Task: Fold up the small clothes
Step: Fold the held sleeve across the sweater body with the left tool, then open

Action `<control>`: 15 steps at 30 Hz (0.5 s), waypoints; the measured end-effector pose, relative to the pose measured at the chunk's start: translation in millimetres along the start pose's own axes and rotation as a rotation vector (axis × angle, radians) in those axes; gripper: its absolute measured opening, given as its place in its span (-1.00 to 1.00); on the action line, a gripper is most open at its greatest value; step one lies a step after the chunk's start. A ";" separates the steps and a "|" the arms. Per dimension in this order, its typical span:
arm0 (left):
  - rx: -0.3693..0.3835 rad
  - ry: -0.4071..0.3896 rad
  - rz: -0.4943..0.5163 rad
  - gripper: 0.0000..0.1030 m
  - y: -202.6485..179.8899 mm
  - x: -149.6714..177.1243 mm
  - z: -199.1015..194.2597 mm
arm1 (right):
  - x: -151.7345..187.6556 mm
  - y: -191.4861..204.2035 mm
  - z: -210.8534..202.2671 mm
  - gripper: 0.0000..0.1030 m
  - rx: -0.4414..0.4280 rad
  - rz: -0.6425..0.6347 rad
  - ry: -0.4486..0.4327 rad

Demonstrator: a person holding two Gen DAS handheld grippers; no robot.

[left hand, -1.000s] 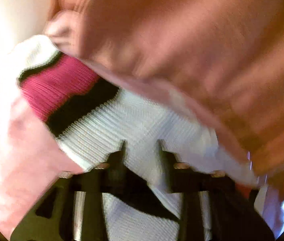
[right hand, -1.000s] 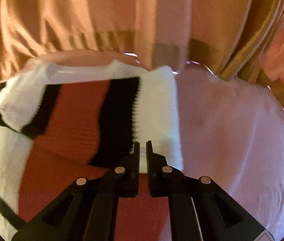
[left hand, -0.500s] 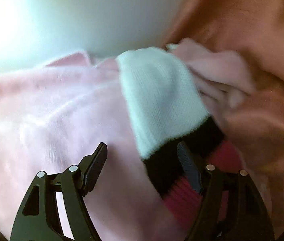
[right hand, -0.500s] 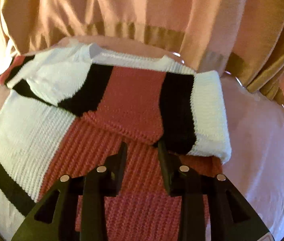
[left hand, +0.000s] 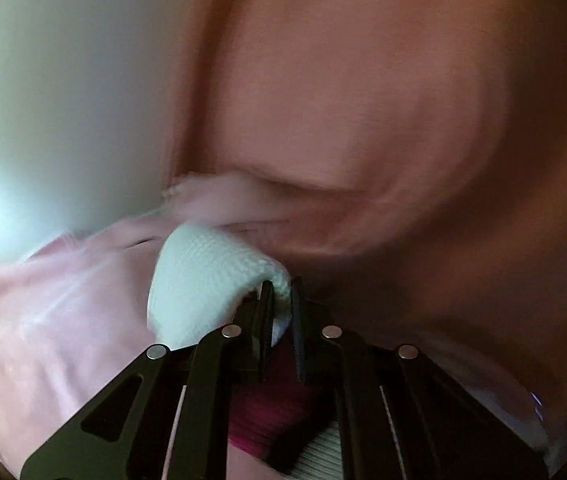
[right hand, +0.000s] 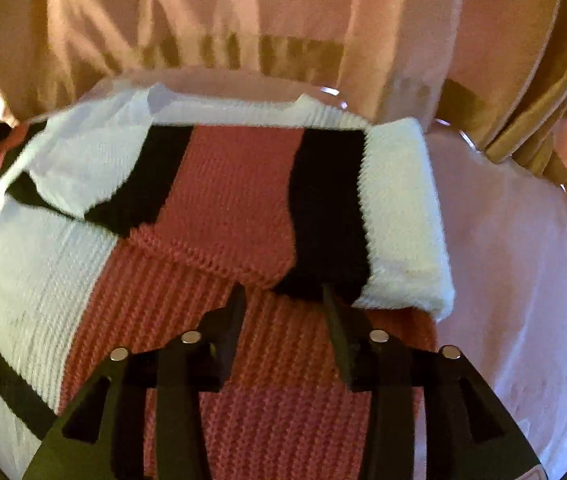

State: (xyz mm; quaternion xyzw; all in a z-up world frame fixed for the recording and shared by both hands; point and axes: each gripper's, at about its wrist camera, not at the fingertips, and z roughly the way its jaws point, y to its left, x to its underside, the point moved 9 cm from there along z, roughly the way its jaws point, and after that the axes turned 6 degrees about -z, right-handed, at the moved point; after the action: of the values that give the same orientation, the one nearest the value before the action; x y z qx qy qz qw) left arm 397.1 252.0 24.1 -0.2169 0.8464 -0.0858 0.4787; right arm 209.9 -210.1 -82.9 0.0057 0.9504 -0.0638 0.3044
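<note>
Where left claw (left hand: 281, 292) pinches sweater (left hand: 203, 280), background blurred, indistinct.

We see a surface covered in a pale pink cloth (right hand: 523, 280), soft and slightly wrinkled; what is under it we cannot tell. The same pink cloth (left hand: 55, 320) shows in the left wrist view, bunched at its far edge. Directly on it lies a knit sweater (right hand: 223, 208) in white, black and dusty red blocks, one part folded over the body, its white end (right hand: 399, 216) toward the right. Peach curtain-like fabric (right hand: 283, 12) hangs behind the far edge.
</note>
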 end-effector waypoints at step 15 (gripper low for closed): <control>0.218 0.509 0.323 -0.41 -171.8 277.7 -82.7 | -15.6 -78.4 -29.8 -0.18 -0.002 0.245 -0.075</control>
State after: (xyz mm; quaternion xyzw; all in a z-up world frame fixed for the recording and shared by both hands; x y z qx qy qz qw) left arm 251.7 -31.0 -86.4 0.0012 0.9482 -0.1505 0.2796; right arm 201.5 -283.8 -40.6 0.1191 0.9306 -0.0253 0.3453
